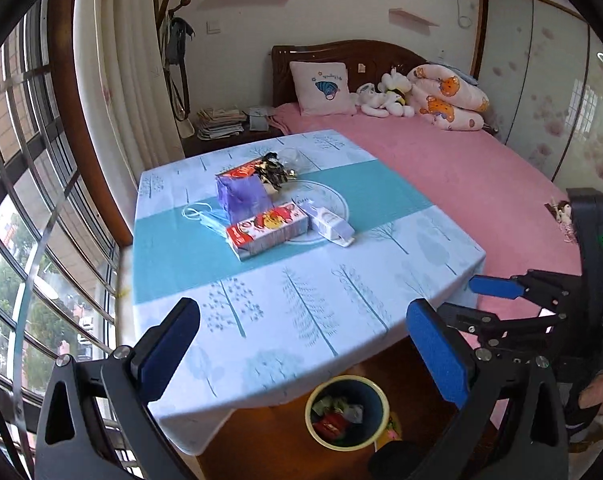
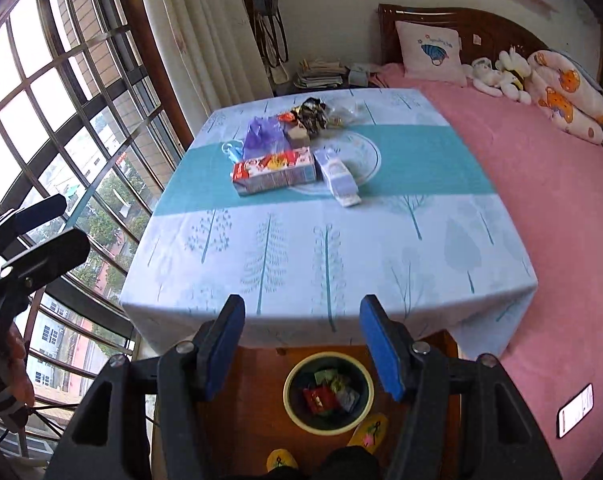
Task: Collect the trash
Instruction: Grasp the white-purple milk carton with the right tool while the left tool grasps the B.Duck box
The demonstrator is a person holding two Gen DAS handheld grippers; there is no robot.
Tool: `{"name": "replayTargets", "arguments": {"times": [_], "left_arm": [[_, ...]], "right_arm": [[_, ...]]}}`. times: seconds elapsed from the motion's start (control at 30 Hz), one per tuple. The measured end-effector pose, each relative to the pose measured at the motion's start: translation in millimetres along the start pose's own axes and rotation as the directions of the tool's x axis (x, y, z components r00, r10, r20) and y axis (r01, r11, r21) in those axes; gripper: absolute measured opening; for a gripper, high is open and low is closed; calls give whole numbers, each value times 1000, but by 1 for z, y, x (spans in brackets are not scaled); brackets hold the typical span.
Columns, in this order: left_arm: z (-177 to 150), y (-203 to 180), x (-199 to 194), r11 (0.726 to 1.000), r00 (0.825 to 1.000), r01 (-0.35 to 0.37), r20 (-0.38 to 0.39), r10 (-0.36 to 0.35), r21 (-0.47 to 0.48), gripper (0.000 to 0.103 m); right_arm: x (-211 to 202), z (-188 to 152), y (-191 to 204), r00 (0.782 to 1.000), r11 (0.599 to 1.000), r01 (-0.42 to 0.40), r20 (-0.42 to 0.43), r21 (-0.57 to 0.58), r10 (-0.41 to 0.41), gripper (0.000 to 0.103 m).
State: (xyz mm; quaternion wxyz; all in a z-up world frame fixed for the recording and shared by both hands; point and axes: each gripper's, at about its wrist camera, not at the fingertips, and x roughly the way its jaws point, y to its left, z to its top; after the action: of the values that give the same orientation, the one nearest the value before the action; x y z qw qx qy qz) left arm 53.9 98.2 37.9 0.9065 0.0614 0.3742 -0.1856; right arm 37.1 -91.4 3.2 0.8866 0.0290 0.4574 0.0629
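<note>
Trash lies mid-table: a red and white carton [image 1: 267,230] [image 2: 275,172], a small white and lilac carton [image 1: 328,225] [image 2: 337,178], a purple plastic bag [image 1: 241,196] [image 2: 261,136], a blue face mask [image 1: 203,216] [image 2: 232,150], and dark crumpled wrappers [image 1: 273,170] [image 2: 313,116]. A blue bin [image 1: 347,412] [image 2: 328,394] with wrappers inside stands on the floor below the table's near edge. My left gripper [image 1: 303,352] is open and empty above the near table edge. My right gripper [image 2: 303,346] is open and empty above the bin.
The table [image 2: 381,248] wears a tree-print cloth and stands against a pink bed [image 2: 561,220] on the right. A barred window [image 2: 61,120] and curtain are on the left. A phone [image 2: 575,410] lies on the bed. Yellow slippers [image 2: 369,428] sit by the bin.
</note>
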Motion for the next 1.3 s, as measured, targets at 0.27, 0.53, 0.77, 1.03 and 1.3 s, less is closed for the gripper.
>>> {"name": "replayTargets", "arguments": {"times": [0.27,0.53,0.77,1.03,1.3], "left_arm": [[46,17,79,994,989,-106,-103,107,20,102],[84,30,192,984,952,-171,-249,176,42,102],[94,25,275,969,908,-192,-347,235,154,102],[102,13,336,955,867,-127,-437,238,266,100],[98,9,370,958,805,-22,-564,186,285,89]], "right_arm": [[48,61,-13,999,994,-40,-15,-99,39,60],[144,108,-46,990,984,-96,-121,-151,78,60],[221,132,-64,972,974,-150,-207,-173,113,60],[261,136,-70,949,956,-228,-264,-185,175,40],[260,141,-96,929,939,-299,-278,-169,245,38]]}}
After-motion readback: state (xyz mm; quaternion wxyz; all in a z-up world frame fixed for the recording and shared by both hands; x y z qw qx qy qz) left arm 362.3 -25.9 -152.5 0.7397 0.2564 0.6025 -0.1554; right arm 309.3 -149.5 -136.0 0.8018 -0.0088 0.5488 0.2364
